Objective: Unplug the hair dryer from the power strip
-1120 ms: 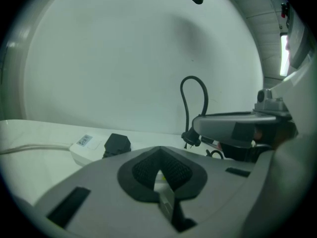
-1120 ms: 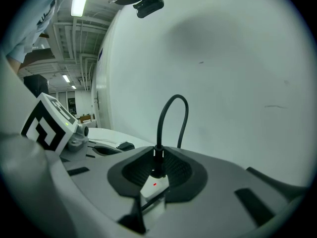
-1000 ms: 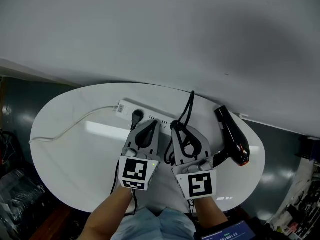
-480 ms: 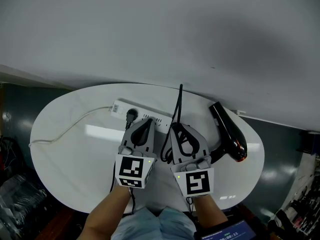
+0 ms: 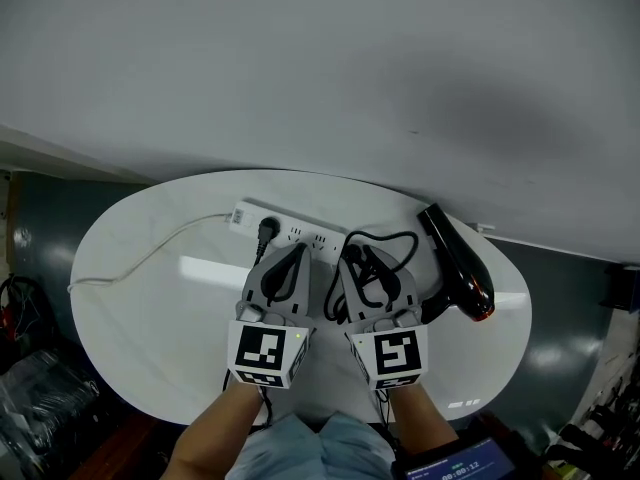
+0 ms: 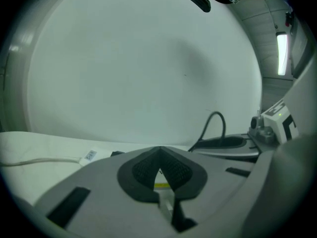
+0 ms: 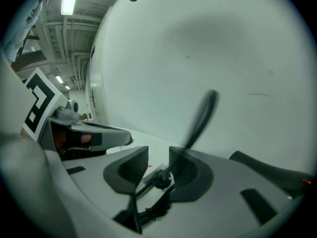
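The white power strip (image 5: 300,234) lies at the back of the white table (image 5: 150,338), with one black plug (image 5: 267,230) in it. The black hair dryer (image 5: 458,264) lies to the right, and its cord (image 5: 392,240) loops loosely on the table. My right gripper (image 5: 362,260) is open; its jaws have just been opening. The dryer's plug and cord (image 7: 159,178) lie loose between the pads (image 7: 132,165), unpressed. My left gripper (image 5: 290,255) hovers just short of the strip, its jaws shut (image 6: 158,155) on nothing. The strip's labelled end (image 6: 90,156) shows to the left in the left gripper view.
The strip's white cable (image 5: 150,255) trails left across the table. A pale wall (image 5: 320,58) rises right behind the table's far edge. Dark floor and clutter lie past the table on both sides. The person's forearms enter from the near edge.
The dryer's cord, held up taut half a second ago, has dropped into a loop on the table. The right jaws have opened. The left gripper has lifted and drawn back from the strip.
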